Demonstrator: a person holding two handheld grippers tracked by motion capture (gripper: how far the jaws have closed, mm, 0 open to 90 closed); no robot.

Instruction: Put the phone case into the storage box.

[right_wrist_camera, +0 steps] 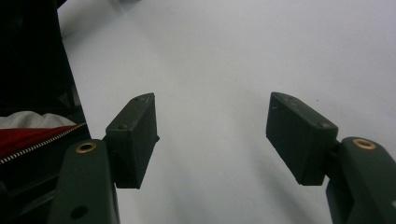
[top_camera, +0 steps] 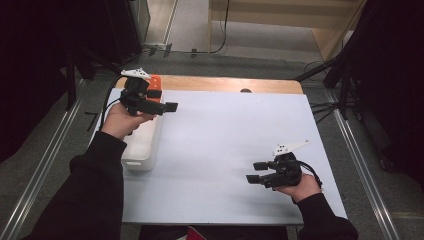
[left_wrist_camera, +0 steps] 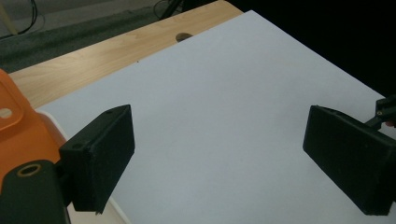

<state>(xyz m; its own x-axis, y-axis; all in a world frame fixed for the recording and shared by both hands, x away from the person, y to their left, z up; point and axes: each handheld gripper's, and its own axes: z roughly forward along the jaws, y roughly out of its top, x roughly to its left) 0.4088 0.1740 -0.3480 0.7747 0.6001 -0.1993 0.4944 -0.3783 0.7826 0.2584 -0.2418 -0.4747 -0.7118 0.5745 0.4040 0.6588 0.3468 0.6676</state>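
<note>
High view: left gripper [top_camera: 167, 107] held up over the white bin [top_camera: 142, 145] at the worktop's [top_camera: 225, 150] 9 o'clock edge, fingers spread wide with nothing between them; an orange object [top_camera: 155, 89] sits at the bin's far end, just behind the gripper body, can't tell whether it rests in the bin or on its rim. Right gripper [top_camera: 256, 172] rests low near the 4 o'clock corner, fingers parted about halfway, also empty, well apart from the bin. Left gripper view confirms it: both black fingers [left_wrist_camera: 100, 156] stand apart over bare white sheet, and the orange object [left_wrist_camera: 21, 128] sits at 9 o'clock of the frame, outside the gap and beside the left finger, not between the pads. Right gripper view: fingers [right_wrist_camera: 133, 137] open over blank sheet, with a red zipped item [right_wrist_camera: 37, 135] off the worktop edge at 9 o'clock, unrelated. Judgement: the step looks like a reach for the orange object. To do it well, swing the left gripper round so the object falls between the pads rather than alongside one, keep the fingers wide until both pads straddle it, come down clear of the bin wall, then close squarely on flat faces. Right gripper is best kept parked clear.
</note>
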